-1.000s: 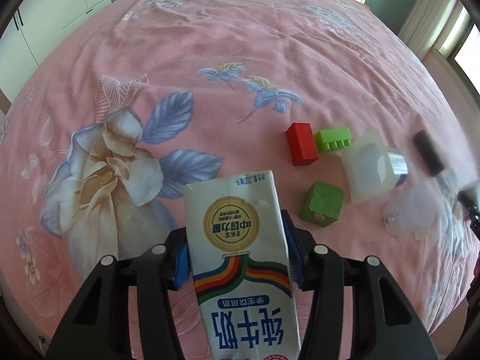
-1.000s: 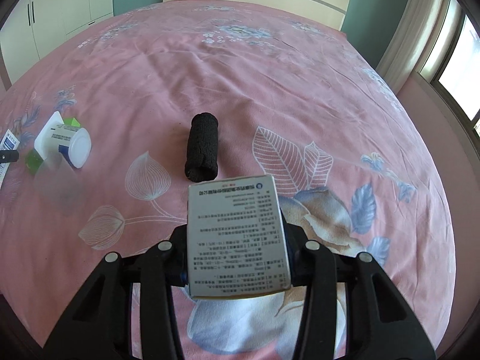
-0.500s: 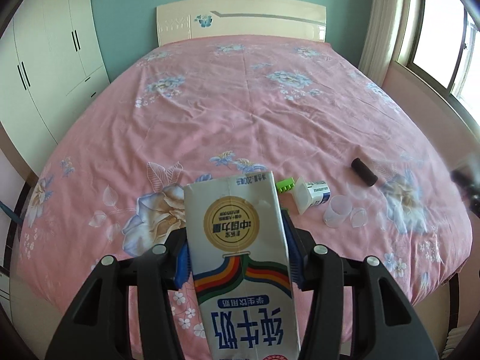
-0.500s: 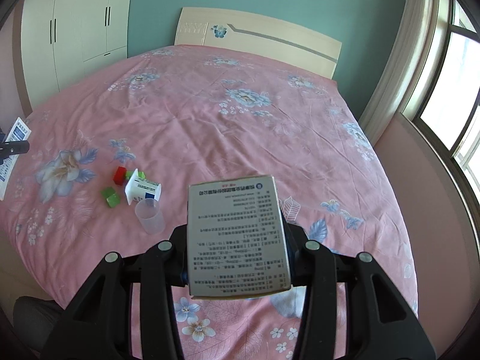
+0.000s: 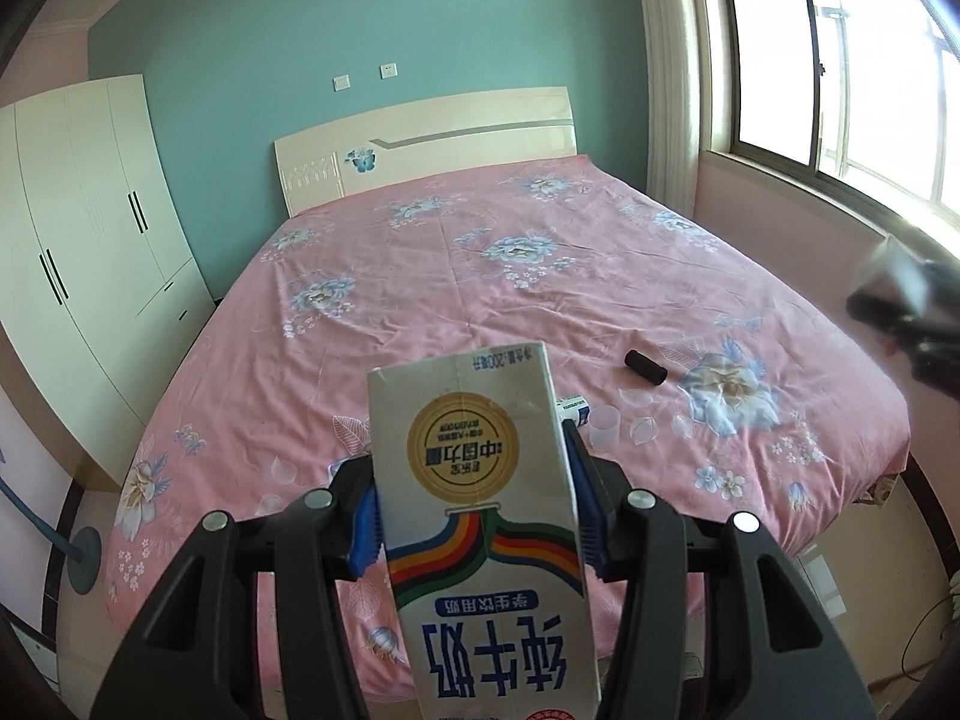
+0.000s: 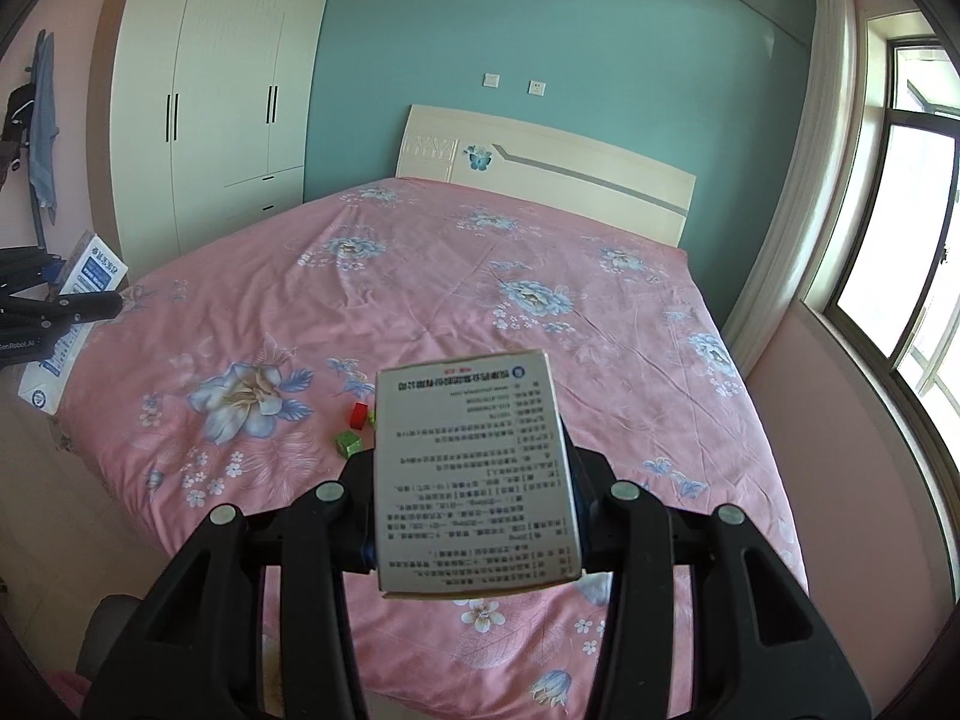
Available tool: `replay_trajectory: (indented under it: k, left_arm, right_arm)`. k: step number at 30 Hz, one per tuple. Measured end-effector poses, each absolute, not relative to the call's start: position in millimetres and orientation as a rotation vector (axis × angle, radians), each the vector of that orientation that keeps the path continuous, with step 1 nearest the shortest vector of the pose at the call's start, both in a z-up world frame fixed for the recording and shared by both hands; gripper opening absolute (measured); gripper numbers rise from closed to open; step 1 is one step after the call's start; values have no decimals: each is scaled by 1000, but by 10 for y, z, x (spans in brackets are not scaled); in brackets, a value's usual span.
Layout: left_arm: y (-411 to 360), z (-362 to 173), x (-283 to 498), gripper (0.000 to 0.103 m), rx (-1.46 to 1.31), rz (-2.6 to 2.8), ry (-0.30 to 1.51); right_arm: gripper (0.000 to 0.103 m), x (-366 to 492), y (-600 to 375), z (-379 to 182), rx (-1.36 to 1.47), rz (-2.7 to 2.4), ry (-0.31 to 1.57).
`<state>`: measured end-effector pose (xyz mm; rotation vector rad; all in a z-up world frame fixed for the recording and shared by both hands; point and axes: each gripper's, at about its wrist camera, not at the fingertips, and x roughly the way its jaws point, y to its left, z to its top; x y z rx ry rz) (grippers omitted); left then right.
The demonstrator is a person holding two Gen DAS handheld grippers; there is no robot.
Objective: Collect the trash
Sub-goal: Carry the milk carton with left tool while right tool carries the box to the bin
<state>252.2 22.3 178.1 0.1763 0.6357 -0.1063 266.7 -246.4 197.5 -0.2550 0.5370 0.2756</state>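
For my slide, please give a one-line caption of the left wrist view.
Left gripper grips a milk carton above a pink floral bed where a black roll and clear cup lie.

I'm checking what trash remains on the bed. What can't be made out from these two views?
- Left wrist view: the milk carton hides the bed behind it; the small bottle is mostly covered.
- Left wrist view: the right gripper is blurred.
- Right wrist view: the printed box hides everything beside the green block.

cup (image 5: 603,428) on bed (image 5: 480,276), roll (image 5: 645,366) behind
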Motion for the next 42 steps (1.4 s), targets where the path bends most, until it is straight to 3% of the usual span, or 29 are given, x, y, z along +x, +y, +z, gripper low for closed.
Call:
replay_trajectory:
  k: [13,27,42]
  left_arm:
    - [110,1268,1687,53,284,-231,678]
    - [14,-272,1647,53,290,-311,973]
    - [-177,-1959,1736,53,201,-378,1297]
  right_arm:
    - [45,1721,-1972,1396,-335,402,604]
    - [45,1523,-1621,-56,-352,510,859]
    - [45,1567,-1408,-1974,-282,571,1228]
